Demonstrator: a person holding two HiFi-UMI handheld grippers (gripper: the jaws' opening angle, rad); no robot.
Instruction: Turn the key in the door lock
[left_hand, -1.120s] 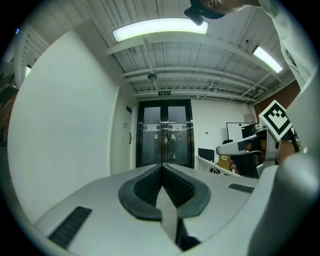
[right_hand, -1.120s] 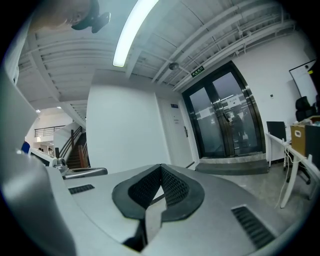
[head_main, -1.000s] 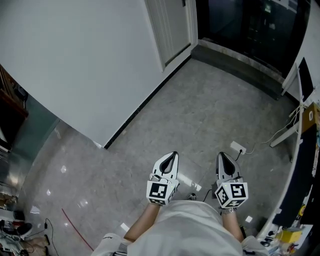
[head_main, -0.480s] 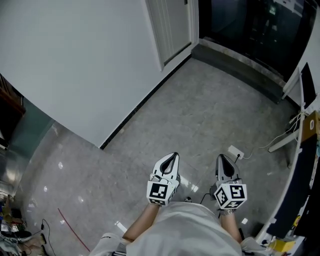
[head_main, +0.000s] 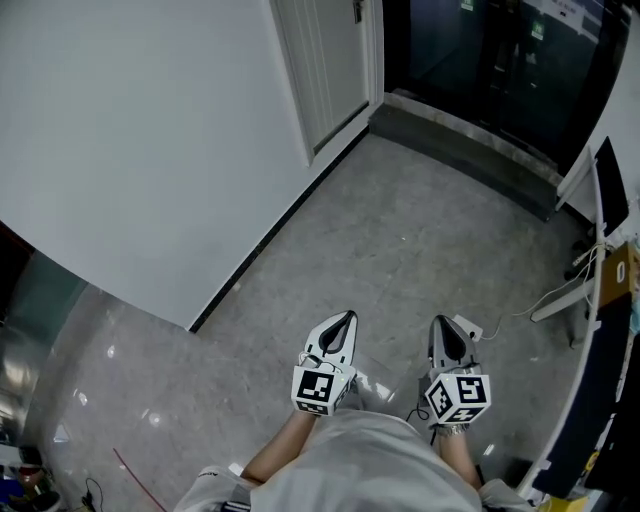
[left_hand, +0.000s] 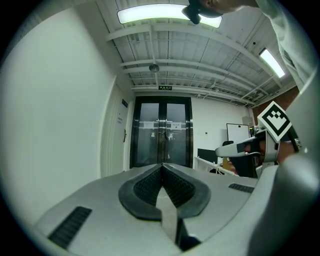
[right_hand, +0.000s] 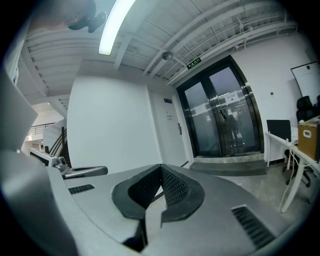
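Speckled grey floor; ribbed-pad L tongs & R tongs both closed, empty.

Head camera is looking steeply down onto left gripper and right gripper; their cameras are sharing glass doors ahead

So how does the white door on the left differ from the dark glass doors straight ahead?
The white door is opaque and a single leaf; the glass doors are dark, see-through and a pair in a black frame. The white door sits in the side wall, the glass doors at the far end behind a raised step. Both look shut.
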